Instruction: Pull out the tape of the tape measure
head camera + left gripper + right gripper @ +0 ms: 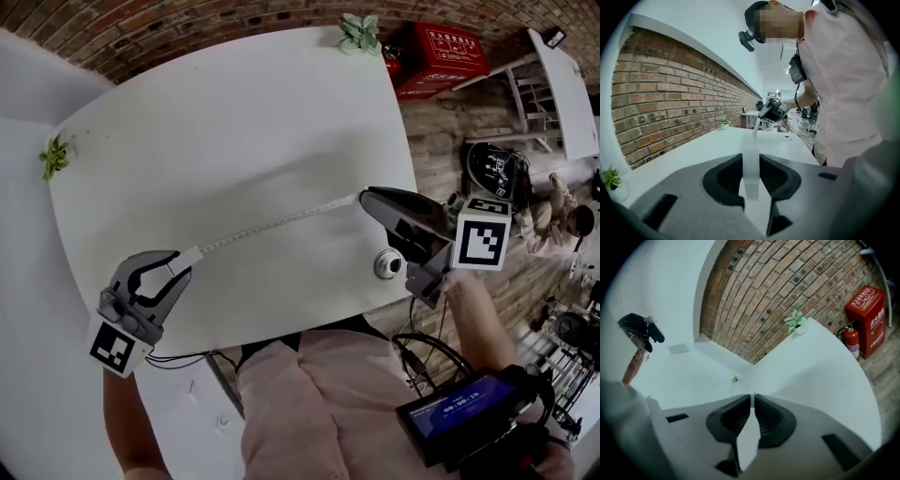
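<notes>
Tape (272,223) drawn out straight across the white worktop (234,122), one tool at each end!
Over the worktop's near edge, the left tool (184,262) has its jaws set narrow, pinching the flat sides of the white block (190,254) at the tape's end. The right tool (366,197) has its jaws almost together, nipping the thin strip at the far end. The tape runs straight from tool to tool. A small round fitting (387,264) sits just beside the right tool.
</notes>
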### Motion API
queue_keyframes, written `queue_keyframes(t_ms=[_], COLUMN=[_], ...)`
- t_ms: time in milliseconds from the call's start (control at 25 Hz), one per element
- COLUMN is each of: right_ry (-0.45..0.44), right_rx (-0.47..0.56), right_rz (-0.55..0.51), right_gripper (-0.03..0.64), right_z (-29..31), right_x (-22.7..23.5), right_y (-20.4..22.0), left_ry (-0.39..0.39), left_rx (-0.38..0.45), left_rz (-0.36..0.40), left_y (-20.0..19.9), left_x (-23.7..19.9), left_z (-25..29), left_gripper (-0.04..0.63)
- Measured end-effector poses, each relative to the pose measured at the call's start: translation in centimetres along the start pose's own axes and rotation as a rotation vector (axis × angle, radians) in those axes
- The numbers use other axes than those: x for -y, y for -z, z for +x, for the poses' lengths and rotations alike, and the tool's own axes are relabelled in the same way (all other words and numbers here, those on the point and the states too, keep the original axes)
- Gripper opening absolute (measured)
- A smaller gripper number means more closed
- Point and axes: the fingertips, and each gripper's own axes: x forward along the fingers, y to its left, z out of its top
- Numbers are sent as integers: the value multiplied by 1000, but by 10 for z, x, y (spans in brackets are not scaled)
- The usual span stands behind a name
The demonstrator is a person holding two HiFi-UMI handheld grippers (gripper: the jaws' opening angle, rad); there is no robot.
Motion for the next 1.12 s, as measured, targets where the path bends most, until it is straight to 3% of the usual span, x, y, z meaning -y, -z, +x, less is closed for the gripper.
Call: queue_keyframes(t_ms=[680, 720, 840, 880, 1120], right_ry=[51, 54, 62, 64, 73], right_rx=[-57, -60, -65, -67, -68], right_rz=[36, 40, 52, 55, 64], right_gripper=[35, 35, 35, 35, 35], right_z=[29, 31, 35, 37, 41], right_x=[43, 46, 53, 56, 64], right_y=[21, 22, 25, 25, 27], left_ry=[32, 27, -27, -35, -43], left_rx=[-4, -18, -112, -120, -99], left_rz=[-28, -53, -253, -280, -272], left_y=[40, 45, 70, 73, 67], left_x=[-6, -6, -6, -7, -13], left_z=[19, 19, 15, 14, 16], left_gripper=[101, 101, 101, 101, 102])
